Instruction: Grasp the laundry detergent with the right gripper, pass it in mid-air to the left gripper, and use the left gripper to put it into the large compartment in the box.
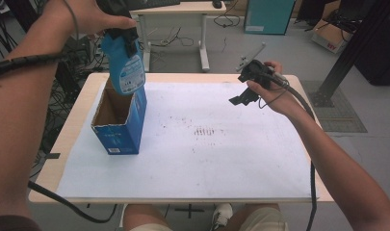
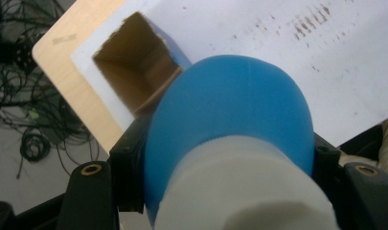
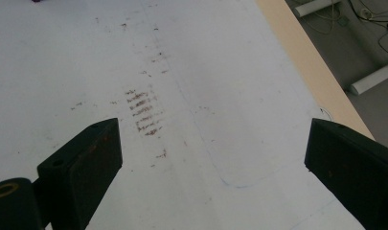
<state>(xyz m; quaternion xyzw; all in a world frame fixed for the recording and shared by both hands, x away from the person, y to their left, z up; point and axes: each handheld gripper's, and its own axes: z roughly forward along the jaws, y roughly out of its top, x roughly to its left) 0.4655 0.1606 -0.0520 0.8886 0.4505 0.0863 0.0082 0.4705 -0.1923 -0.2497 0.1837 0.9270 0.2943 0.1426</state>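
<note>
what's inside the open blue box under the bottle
The blue box shows bare brown cardboard walls inside, with nothing visible in it. The blue bottle, clamped in the left gripper, hangs over the opening and covers its far end, so that part stays unseen.

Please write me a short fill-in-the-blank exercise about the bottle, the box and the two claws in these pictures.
1. The left claw is shut on a ____ bottle.
2. The bottle hangs over the open top of a cardboard ____ on the white sheet.
3. The jaws of the right claw stand ____, with nothing between them.
4. The bottle's cap is ____ in colour.

Missing words: blue; box; open; white
</note>
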